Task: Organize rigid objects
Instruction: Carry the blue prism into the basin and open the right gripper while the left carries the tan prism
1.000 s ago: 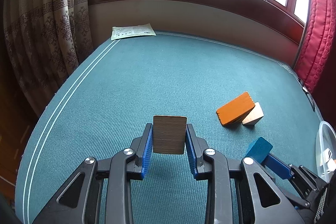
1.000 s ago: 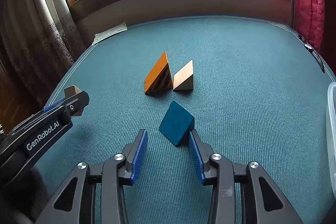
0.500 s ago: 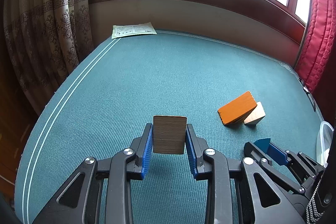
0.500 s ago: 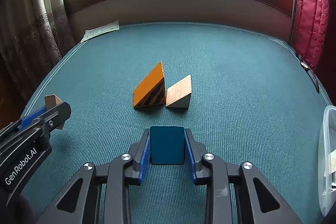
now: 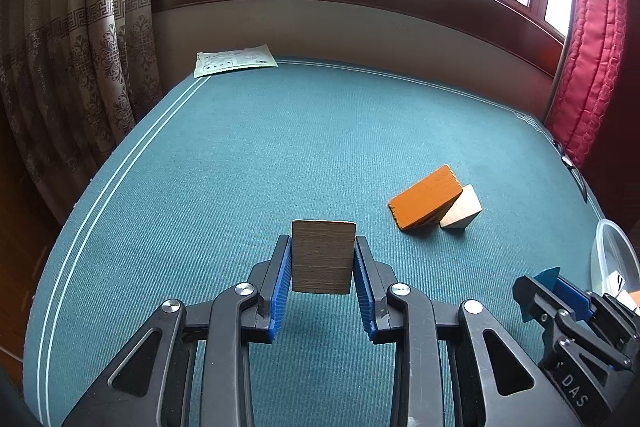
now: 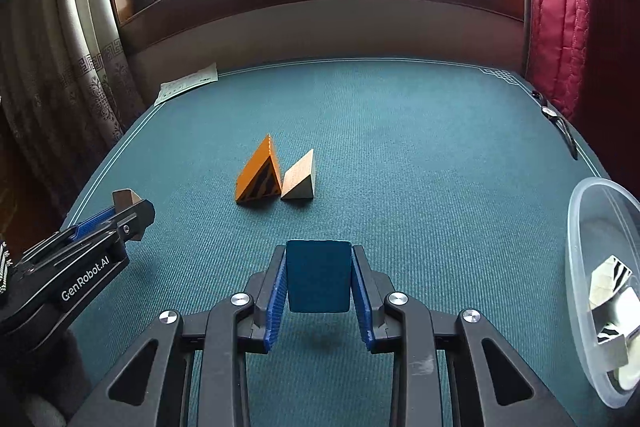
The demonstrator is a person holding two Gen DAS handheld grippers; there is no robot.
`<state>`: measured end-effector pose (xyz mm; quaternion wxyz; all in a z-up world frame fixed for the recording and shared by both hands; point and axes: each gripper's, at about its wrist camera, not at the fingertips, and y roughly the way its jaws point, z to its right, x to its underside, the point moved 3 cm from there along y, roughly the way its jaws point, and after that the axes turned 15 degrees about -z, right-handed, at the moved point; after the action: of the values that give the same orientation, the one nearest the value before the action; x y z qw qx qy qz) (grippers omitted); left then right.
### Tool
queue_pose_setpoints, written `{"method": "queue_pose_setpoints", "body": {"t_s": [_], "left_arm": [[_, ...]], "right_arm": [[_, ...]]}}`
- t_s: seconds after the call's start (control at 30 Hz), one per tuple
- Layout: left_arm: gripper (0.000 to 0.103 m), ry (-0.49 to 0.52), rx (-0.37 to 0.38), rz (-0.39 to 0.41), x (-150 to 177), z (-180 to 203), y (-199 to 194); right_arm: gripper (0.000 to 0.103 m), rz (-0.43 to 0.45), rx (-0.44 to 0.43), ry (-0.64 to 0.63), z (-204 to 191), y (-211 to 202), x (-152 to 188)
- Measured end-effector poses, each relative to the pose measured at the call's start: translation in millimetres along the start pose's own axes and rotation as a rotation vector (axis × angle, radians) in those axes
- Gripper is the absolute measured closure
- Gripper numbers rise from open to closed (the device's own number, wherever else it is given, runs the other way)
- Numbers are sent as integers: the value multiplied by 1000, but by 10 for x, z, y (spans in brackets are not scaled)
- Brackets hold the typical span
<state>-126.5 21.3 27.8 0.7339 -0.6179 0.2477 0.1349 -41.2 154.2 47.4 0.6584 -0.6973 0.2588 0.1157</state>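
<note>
My left gripper is shut on a brown wooden block, held above the teal table cover. My right gripper is shut on a dark blue wedge block, lifted off the cloth with its shadow below. An orange wedge block and a pale wooden wedge lie side by side, touching, in the middle of the table; they are the orange wedge block and pale wooden wedge right of the left gripper. The other gripper shows at each view's edge: the left gripper and the right gripper.
A clear plastic bowl with a few pieces inside stands at the table's right edge. A paper sheet lies at the far left corner. Patterned curtains hang left, a red cushion right, a wooden sill behind. A small dark object lies by the right edge.
The right gripper has shut on the blue wedge, lifted it off the cloth and drawn back toward the bowl. The left gripper has kept still with the brown block.
</note>
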Motion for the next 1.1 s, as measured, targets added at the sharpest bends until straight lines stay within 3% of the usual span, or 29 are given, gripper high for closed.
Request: {"method": "queue_pose_setpoints", "body": {"t_s": [1.1], "left_arm": [[72, 79, 36, -32, 190, 304, 72]], "right_arm": [[71, 149, 170, 327, 1552, -788, 378]]}}
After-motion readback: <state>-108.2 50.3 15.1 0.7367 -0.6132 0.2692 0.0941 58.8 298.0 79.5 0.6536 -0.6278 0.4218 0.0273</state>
